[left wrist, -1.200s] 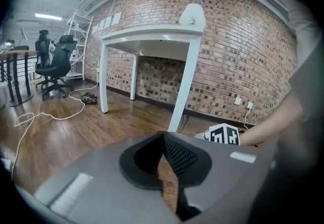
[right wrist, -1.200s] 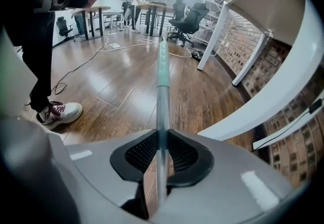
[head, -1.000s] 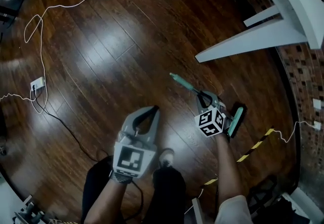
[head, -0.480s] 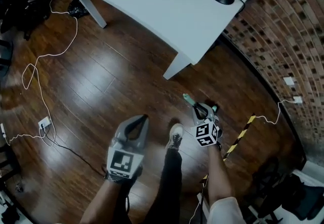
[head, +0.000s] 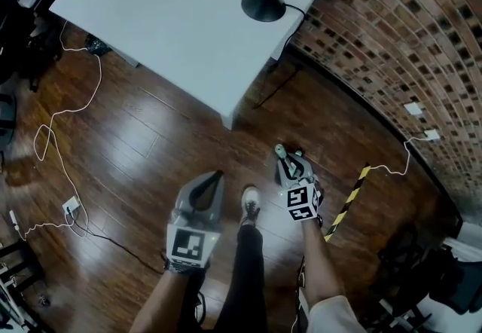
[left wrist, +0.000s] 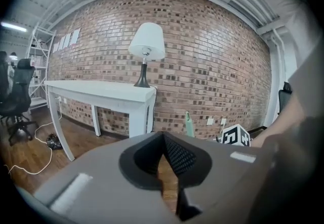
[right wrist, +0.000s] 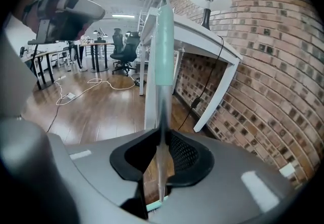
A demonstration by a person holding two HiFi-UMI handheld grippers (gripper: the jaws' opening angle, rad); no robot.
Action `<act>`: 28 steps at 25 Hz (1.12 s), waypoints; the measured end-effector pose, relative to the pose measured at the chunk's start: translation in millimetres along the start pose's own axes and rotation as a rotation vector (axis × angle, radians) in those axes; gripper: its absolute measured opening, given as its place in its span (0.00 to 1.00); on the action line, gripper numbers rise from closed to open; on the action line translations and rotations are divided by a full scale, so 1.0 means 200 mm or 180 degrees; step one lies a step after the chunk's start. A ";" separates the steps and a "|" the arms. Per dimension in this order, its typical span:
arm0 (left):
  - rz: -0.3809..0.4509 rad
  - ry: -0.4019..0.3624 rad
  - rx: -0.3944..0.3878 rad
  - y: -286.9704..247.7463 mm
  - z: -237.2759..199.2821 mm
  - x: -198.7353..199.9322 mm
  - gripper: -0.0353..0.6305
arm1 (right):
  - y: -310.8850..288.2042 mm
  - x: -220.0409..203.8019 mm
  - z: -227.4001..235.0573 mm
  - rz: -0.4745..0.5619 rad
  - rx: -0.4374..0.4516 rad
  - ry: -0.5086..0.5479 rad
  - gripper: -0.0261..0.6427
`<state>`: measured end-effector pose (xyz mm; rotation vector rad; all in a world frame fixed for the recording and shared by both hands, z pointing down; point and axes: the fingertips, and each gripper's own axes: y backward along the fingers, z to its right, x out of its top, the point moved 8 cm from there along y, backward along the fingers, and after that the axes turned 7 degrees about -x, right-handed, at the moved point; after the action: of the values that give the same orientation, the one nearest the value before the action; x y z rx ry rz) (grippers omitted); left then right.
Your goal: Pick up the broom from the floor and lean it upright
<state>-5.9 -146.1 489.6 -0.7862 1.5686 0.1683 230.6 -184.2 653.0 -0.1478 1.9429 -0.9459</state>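
Our right gripper (right wrist: 161, 134) is clamped on the broom (right wrist: 163, 40) — the shaft runs up between its jaws, nearly upright, with the pale green grip at the top. Our left gripper (left wrist: 163, 142) holds nothing, its jaws drawn together to a narrow slit. Beyond them lies the wooden floor (head: 128, 151), and a white table (head: 166, 22) with a lamp (left wrist: 146, 45) stands against the brick wall (head: 392, 53).

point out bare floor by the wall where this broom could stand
Bare floor runs along the brick wall, between the white table and the striped tape. Also open boards between table and white cable. Crowded: black cord by the table corner, dark clutter bottom right.
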 end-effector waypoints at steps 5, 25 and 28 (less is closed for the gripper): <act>0.0059 0.0031 0.0109 -0.11 0.06 0.07 0.06 | -0.10 0.10 0.16 0.0165 -0.0078 -0.0242 0.17; -0.0139 0.0080 0.0349 -0.39 -0.04 0.12 0.06 | -0.69 0.51 0.40 0.0443 0.0201 -0.0138 0.18; -0.0159 0.0118 0.0395 -0.37 -0.06 0.10 0.06 | -0.71 0.52 0.38 0.0455 0.0212 -0.0118 0.18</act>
<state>27.0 -216.3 498.8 -0.7337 1.5768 0.0199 195.8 -372.4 655.3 0.0118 1.8593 -0.9057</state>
